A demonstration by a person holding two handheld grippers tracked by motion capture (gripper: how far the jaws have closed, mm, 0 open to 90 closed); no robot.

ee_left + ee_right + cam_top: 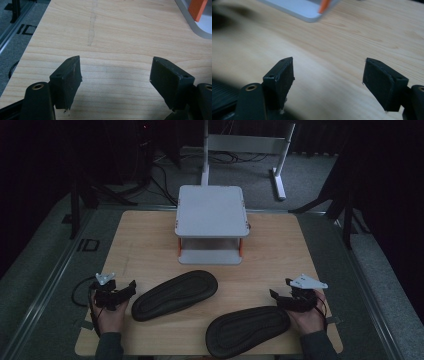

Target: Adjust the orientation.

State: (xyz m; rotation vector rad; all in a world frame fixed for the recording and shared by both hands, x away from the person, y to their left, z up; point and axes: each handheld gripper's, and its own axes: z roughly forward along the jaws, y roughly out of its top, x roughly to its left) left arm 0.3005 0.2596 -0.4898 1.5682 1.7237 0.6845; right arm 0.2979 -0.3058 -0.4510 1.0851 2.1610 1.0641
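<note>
Two black slippers lie sole-up on the wooden table (150, 240). One slipper (175, 294) lies left of centre, the other slipper (247, 330) near the front edge at the right. My left gripper (125, 291) rests at the table's left, just beside the heel of the left slipper, jaws open over bare wood (115, 75). My right gripper (278, 297) sits at the right, close to the end of the right slipper, also open with nothing between its fingers (328, 75). A dark slipper edge (222, 92) shows at the lower left of the right gripper view.
A small white two-level stand (211, 212) with orange posts stands at the table's back centre; its base corner (200, 22) and an orange post (324, 5) show in the gripper views. Behind the table are a white frame (245, 145) and cables on the floor.
</note>
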